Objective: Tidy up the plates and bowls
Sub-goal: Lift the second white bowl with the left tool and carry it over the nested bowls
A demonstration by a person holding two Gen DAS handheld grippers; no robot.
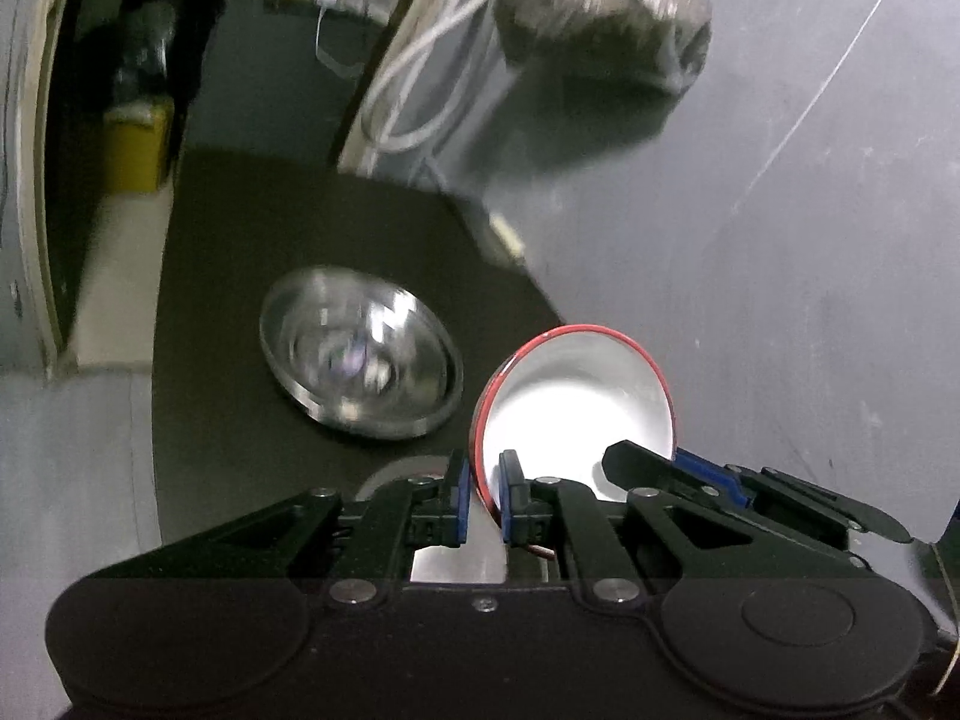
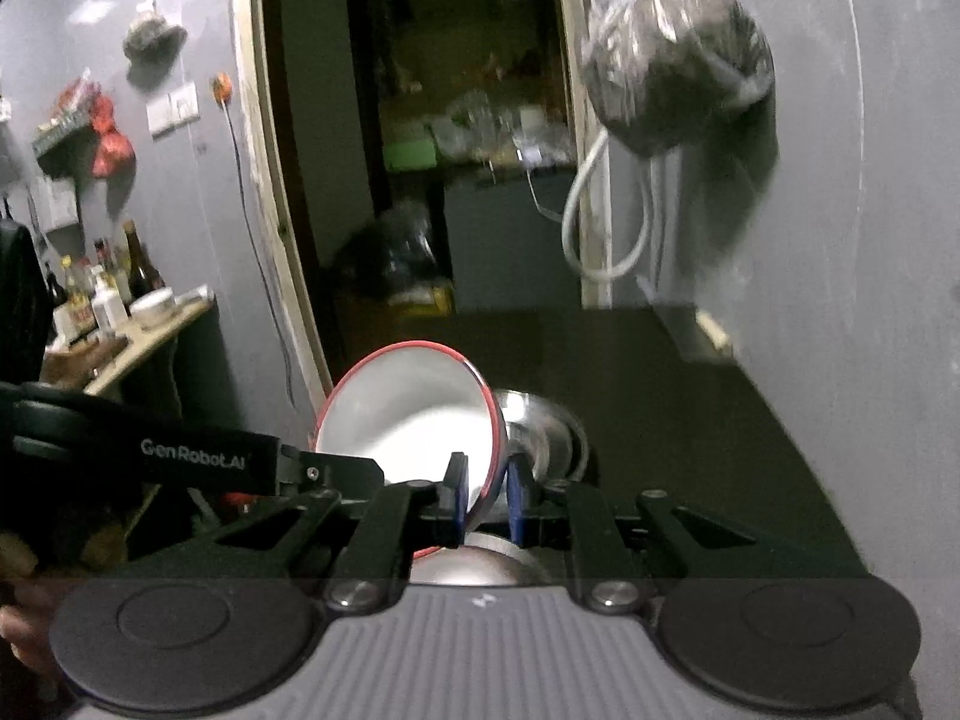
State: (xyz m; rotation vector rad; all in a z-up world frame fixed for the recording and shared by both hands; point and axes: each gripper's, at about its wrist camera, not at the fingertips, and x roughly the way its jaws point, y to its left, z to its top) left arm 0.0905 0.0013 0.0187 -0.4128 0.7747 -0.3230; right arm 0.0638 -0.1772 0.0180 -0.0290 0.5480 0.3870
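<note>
We had the red-rimmed bowl pinched at two places on its rim: the left gripper was closed on the rim at about 7 o'clock of the bowl as its own camera saw it, one blue pad inside and one outside, and the right gripper was clamped the same way on the rim at roughly 5 o'clock in its view. The bowl sat tilted, its white inside facing the cameras, above the dark table. A steel bowl lay on the table at 10 o'clock from the red one in the left view; in the right view it showed just behind the red bowl at 3 o'clock. We judged the step to be carrying the red bowl toward a stack, perhaps with the steel bowl. To do it well we would have kept both grips level with each other, so the rim was not twisted, moved the two hands together, and levelled the bowl before lowering it, releasing one side only once it rested. A bagged bundle hung on the wall at 1 o'clock, clear of the path.
</note>
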